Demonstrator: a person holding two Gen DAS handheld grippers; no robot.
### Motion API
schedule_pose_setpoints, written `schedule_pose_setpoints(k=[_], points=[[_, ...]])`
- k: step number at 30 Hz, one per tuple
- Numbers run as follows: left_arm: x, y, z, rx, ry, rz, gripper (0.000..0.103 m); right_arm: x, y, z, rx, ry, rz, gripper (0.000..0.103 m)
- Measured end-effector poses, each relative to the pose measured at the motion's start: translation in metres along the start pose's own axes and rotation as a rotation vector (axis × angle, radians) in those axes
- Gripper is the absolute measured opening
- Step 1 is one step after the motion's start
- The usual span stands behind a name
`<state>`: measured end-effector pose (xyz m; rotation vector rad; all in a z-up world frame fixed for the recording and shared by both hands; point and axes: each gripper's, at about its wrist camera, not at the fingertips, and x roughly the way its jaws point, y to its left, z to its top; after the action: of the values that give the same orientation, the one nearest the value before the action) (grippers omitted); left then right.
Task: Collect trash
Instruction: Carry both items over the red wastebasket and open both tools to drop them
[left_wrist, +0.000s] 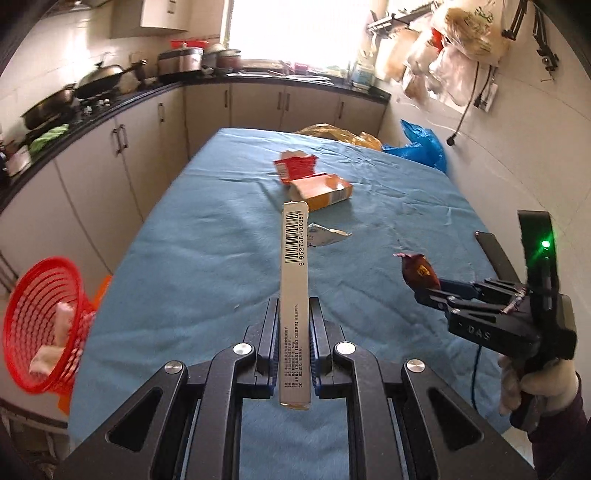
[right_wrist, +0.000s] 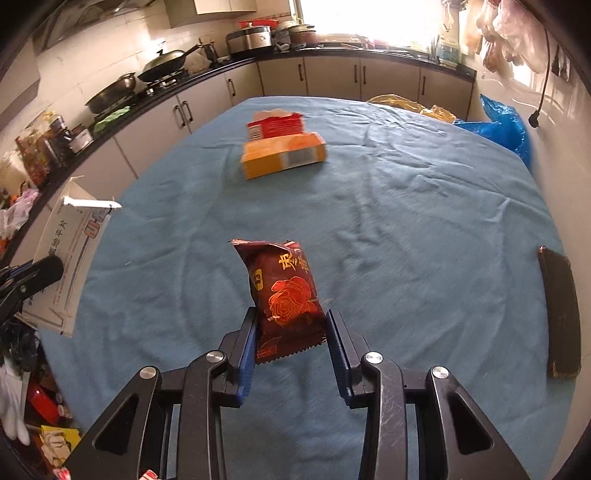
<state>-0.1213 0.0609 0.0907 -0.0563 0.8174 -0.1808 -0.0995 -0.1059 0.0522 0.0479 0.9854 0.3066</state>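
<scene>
Firmly, the left gripper has its fingers clenched almost together on a thin white box, held edge-up above the blue tabletop; the box shows one barcode with the digits 6 952738 100351 and small print too fine to read. The right gripper holds its fingers partly apart, grasping a dark red snack packet by its lower half; the packet carries a gold rose outline and gold Chinese characters, and it is lifted off the cloth. From the left wrist view the right gripper's body bears the letters DAS. Two opened cartons lie together farther along the tabletop: one orange carton and one red carton touching it. One scrap of paper lies flat beside them. One red mesh basket hangs past the tabletop's left edge, with white pieces inside.
</scene>
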Motion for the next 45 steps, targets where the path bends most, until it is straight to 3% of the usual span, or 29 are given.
schedule_pose_setpoints(k=[8,22,35,41,45], points=[[-0.021,0.025,-0.027,-0.044,-0.039,0.107,0.013,-0.015,0.035,-0.016,-0.044,-0.008,0.04,0.039],[-0.057,0.071,-0.053,-0.126,-0.098,0.22,0.013,-0.016,0.104,-0.022,-0.138,-0.02,0.093,0.039],[-0.069,0.118,-0.067,-0.222,-0.109,0.232,0.013,0.008,0.164,-0.01,-0.213,0.013,0.135,0.039],[-0.082,0.164,-0.069,-0.301,-0.111,0.195,0.013,0.019,0.197,0.004,-0.266,0.025,0.146,0.039],[-0.095,0.205,-0.061,-0.321,-0.135,0.246,0.013,0.031,0.223,0.019,-0.289,0.029,0.175,0.039]])
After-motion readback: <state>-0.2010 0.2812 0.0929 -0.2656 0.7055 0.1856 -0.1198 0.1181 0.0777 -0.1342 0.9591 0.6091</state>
